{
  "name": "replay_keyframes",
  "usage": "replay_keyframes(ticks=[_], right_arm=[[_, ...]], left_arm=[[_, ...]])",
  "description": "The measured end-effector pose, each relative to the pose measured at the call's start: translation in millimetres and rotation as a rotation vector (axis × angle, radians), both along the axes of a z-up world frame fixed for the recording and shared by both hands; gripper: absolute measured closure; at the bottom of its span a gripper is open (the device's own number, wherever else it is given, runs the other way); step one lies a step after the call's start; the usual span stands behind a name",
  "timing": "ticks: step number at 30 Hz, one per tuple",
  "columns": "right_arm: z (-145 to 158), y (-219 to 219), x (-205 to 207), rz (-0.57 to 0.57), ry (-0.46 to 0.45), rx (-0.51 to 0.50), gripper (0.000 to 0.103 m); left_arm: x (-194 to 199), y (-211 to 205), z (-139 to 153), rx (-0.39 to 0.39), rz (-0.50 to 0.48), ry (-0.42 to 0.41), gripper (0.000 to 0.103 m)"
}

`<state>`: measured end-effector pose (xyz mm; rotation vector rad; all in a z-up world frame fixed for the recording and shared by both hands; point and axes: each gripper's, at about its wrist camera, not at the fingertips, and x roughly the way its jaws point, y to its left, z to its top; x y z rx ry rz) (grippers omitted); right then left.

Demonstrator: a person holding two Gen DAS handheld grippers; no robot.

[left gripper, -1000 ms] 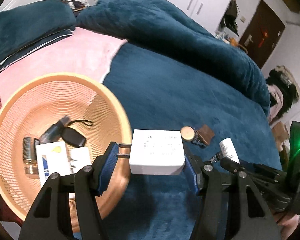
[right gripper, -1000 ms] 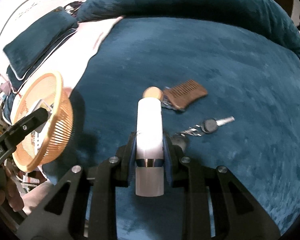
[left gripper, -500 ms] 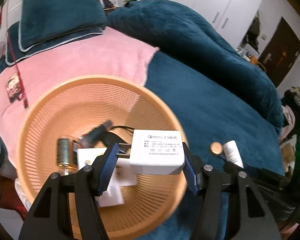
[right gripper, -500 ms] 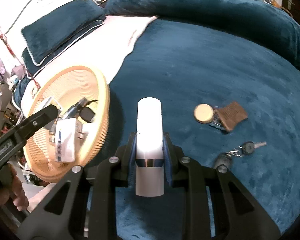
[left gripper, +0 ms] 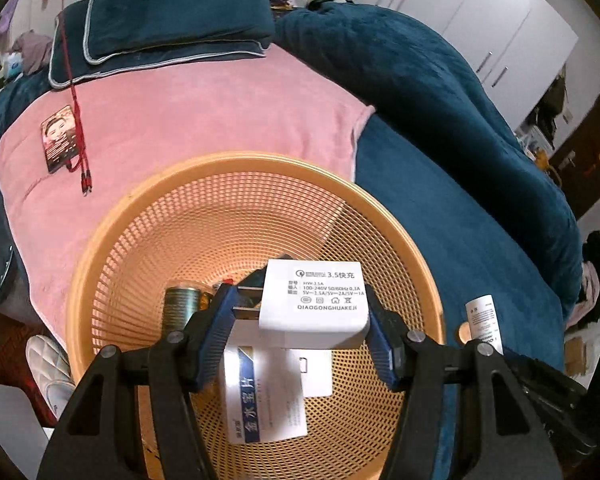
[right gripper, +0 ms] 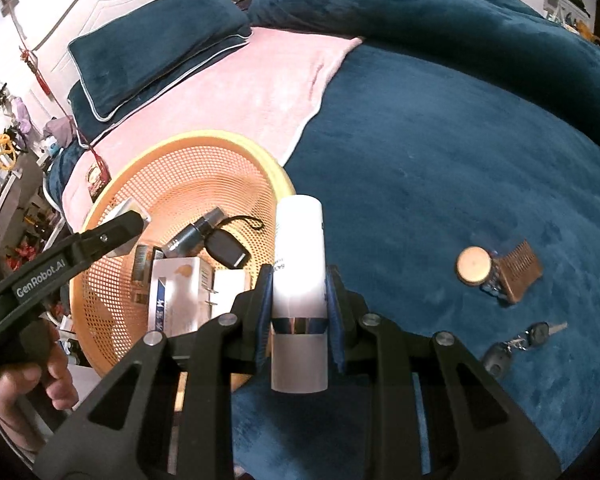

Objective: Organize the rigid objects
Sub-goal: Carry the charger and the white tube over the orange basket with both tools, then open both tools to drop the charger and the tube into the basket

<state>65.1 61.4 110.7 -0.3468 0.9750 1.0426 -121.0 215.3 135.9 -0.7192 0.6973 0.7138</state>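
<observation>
My left gripper (left gripper: 300,320) is shut on a white plug charger (left gripper: 314,304) and holds it above the inside of the orange mesh basket (left gripper: 148,232). The basket (right gripper: 236,148) holds a white box with blue print (left gripper: 260,400), a small tin (left gripper: 180,304), a black key fob (right gripper: 226,250) and a dark tube (right gripper: 194,234). My right gripper (right gripper: 299,300) is shut on a white cylindrical tube (right gripper: 299,276), held over the blue blanket just right of the basket rim. The tube also shows in the left wrist view (left gripper: 485,322).
On the blue blanket (right gripper: 440,160) to the right lie a round wooden disc (right gripper: 474,265), a brown comb (right gripper: 518,270) and a key bunch (right gripper: 520,344). A pink towel (left gripper: 200,112) lies under the basket, with a card and red cord (left gripper: 60,142). Pillows (left gripper: 172,8) sit behind.
My left gripper has carried the charger from the blanket beside the basket to over the basket's inside. My right gripper has moved left with the tube, close to the basket rim.
</observation>
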Motion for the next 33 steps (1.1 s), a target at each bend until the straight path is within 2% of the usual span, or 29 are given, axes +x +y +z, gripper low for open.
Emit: replay_keyframes(ticks=[24, 33], right_arm=[[-15.7, 44.6, -13.3, 0.062, 0.027, -0.033, 0.078], [-13.1, 49.7, -15.3, 0.068, 0.018, -0.020, 0.077]], left_arm=[[-3.5, 29.0, -17.9, -0.026, 0.042, 0.062, 0.041], [0.8, 32.2, -21.3, -0.042, 0.021, 0.036, 0.040]])
